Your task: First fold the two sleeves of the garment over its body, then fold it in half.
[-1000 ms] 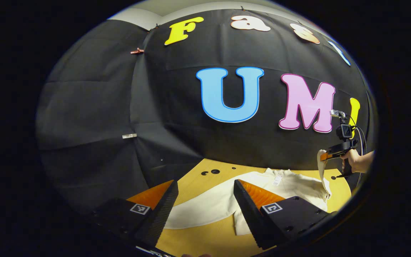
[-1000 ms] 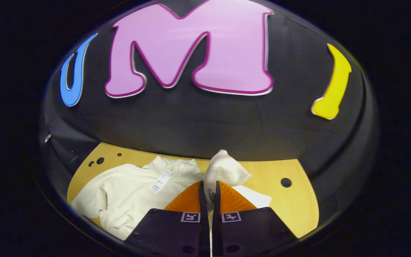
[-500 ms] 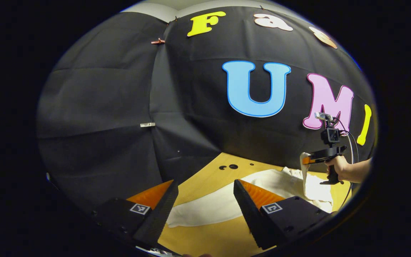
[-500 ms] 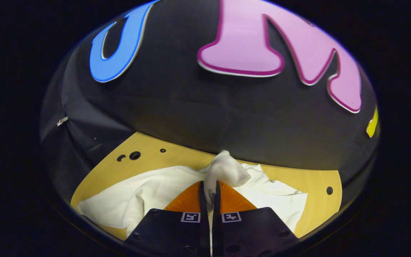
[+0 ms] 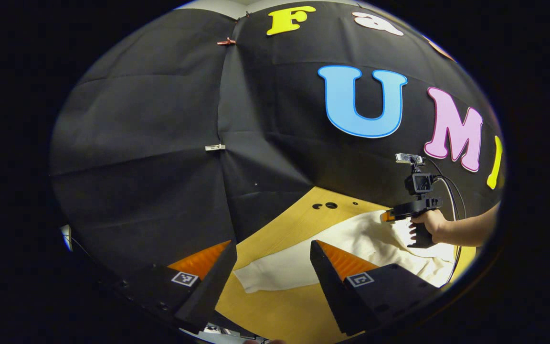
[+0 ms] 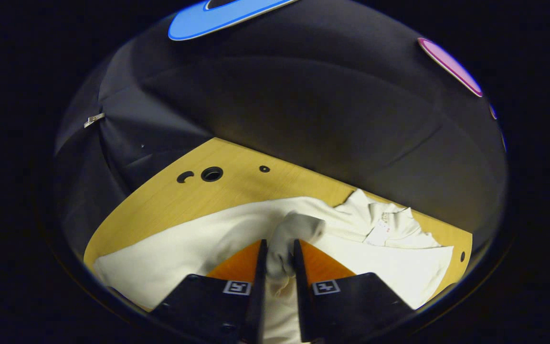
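I can read nothing here; the small white paper tag [image 6: 379, 234] at the cream knit garment's [image 6: 198, 243] collar is too blurred (print indistinct).

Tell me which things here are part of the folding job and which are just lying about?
Part of the job:
- garment, cream, spread on the table
- its sleeve, pinched between the right gripper's fingers, over the body
- left gripper, fingers apart, above the other sleeve

Just there:
- table with holes
- tag at the collar
- clip on the wall
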Tool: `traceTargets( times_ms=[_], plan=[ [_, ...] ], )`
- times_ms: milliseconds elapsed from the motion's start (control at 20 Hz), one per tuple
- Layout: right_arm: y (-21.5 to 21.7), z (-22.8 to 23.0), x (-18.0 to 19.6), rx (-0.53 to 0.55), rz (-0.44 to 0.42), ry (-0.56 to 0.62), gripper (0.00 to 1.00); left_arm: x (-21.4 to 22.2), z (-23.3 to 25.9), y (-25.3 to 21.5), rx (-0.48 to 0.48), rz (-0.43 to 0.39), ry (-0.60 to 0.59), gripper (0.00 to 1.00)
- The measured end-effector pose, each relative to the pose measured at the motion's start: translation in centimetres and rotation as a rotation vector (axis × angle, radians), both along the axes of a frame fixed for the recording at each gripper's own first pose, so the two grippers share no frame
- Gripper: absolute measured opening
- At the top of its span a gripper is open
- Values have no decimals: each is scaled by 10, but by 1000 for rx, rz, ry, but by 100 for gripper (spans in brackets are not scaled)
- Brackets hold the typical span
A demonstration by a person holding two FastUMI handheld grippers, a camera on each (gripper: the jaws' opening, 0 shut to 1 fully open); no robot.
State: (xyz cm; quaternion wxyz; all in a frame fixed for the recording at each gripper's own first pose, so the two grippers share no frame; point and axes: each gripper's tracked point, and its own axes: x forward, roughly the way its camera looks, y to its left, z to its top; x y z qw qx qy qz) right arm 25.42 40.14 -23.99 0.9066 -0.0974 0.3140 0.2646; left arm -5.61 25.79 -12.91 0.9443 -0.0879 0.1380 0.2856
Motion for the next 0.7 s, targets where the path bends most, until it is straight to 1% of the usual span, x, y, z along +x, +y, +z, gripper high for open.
traceTargets(
  times_ms=[100,250,300,350,400,550,700],
  plan=[
    [12,0,-10,29,28,17,65,-6,-12,6,1,7,17,96],
    [2,7,-20,33,46,-7,100,1,-25,11,-29,28,24,96],
    [-5,13,-22,43,44,-18,98,6,-30,14,-48,39,22,97],
    [-15,19,-23,49,39,-33,98,10,-37,17,-71,54,26,100],
    [-28,26,-22,49,29,-52,98,13,-46,21,-94,71,31,97],
    [-74,49,-17,38,7,-126,98,21,-79,33,-157,133,62,97],
    [-131,75,-13,24,-35,-188,98,24,-111,50,-189,191,110,97]
  ],
)
